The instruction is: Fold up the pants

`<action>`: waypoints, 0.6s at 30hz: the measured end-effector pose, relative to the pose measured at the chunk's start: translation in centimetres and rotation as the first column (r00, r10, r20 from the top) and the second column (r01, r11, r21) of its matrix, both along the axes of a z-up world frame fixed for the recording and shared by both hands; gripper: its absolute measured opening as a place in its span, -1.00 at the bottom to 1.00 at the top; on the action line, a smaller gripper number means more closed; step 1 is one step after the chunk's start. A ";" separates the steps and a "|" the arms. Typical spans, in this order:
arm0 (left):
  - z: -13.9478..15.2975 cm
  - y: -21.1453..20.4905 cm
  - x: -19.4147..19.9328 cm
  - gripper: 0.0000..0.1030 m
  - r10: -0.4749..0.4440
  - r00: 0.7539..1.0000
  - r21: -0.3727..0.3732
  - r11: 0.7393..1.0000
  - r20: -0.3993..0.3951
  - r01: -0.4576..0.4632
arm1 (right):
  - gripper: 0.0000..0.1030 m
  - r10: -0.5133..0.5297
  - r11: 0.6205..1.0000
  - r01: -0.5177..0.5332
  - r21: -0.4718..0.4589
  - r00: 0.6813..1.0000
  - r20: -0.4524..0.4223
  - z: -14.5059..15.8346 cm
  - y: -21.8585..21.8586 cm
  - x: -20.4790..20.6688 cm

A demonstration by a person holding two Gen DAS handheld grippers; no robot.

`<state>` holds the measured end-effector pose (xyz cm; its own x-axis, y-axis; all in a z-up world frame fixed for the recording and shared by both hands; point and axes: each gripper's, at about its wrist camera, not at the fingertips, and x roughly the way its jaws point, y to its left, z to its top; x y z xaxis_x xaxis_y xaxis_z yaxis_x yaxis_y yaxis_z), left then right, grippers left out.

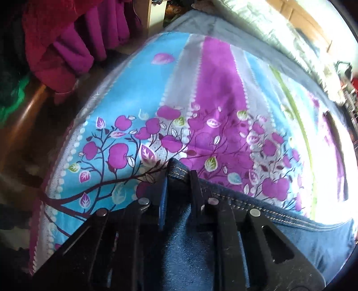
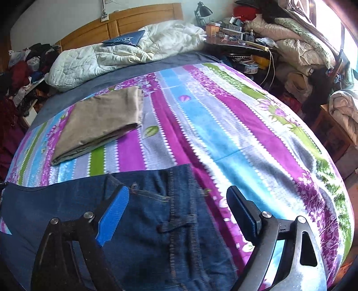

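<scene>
— Lying where?
— Spreading across the near end of the bed [image 2: 223,125], the blue denim pants [image 2: 152,223], over the striped floral sheet [image 1: 134,89].
— Left claw [image 1: 177,176]?
— Clamping narrow on a stitched edge of the pants.
— Right claw [image 2: 179,197]?
— Gaping wide, hovering over the denim, gripping nothing.
— Anything else?
— Resting folded further up the bed, tan cloth [image 2: 100,125]; bunching by the headboard, a white quilt [image 2: 125,51].

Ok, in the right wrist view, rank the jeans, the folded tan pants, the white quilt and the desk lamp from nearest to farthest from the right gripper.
1. Jeans, under the open right gripper.
2. Tan pants, ahead left.
3. White quilt, at the headboard.
4. Desk lamp, back right.
</scene>
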<state>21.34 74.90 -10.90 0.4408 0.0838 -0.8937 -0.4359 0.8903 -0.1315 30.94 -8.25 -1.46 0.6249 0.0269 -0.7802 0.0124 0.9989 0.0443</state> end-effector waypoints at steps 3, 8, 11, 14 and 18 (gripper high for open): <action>0.6 -0.6 -0.3 -0.67 0.006 0.999 0.044 0.999 0.033 -0.007 | 0.76 0.077 0.996 -0.078 -0.032 0.997 -0.012 -0.4 -1.2 1.0; 1.7 -0.1 -1.7 -0.67 0.061 0.991 0.028 0.997 0.123 -0.065 | 0.73 0.253 0.965 -0.256 -0.058 0.966 -0.061 -2.4 -0.2 4.3; 1.9 -0.3 -1.7 -0.67 0.069 0.990 0.032 0.997 0.125 -0.074 | 0.66 0.304 0.949 -0.311 -0.059 0.947 -0.105 -4.7 0.8 6.9; 2.1 -0.5 -1.5 -0.67 0.070 0.990 0.040 0.996 0.125 -0.076 | 0.17 0.325 0.940 -0.340 -0.044 0.925 -0.198 -8.1 1.1 8.8; 2.2 -0.6 -1.7 -0.67 0.073 0.989 0.044 0.996 0.125 -0.079 | 0.05 0.327 0.938 -0.345 -0.021 0.907 -0.266 -10.7 0.9 10.0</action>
